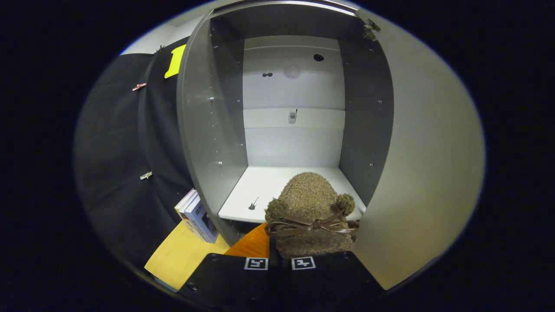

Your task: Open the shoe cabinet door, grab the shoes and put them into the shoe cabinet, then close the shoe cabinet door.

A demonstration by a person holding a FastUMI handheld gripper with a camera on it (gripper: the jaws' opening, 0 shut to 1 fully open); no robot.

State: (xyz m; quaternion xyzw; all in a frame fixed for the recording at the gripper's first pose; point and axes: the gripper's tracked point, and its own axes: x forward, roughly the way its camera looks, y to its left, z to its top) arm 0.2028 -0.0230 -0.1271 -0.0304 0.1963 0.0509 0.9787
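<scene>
I am in a recording booth got up as a home entryway: black cloth [117, 143] hangs as its wall, pinned with small clips [146, 175], and a grey shoe cabinet [208, 130] stands open on a wooden surface [182, 255]. Beside it lean what I take for books [197, 216].

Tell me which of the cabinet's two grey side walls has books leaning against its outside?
The left side wall: books stand against its outer foot, on the wooden floor. The right one meets only the open door.
</scene>
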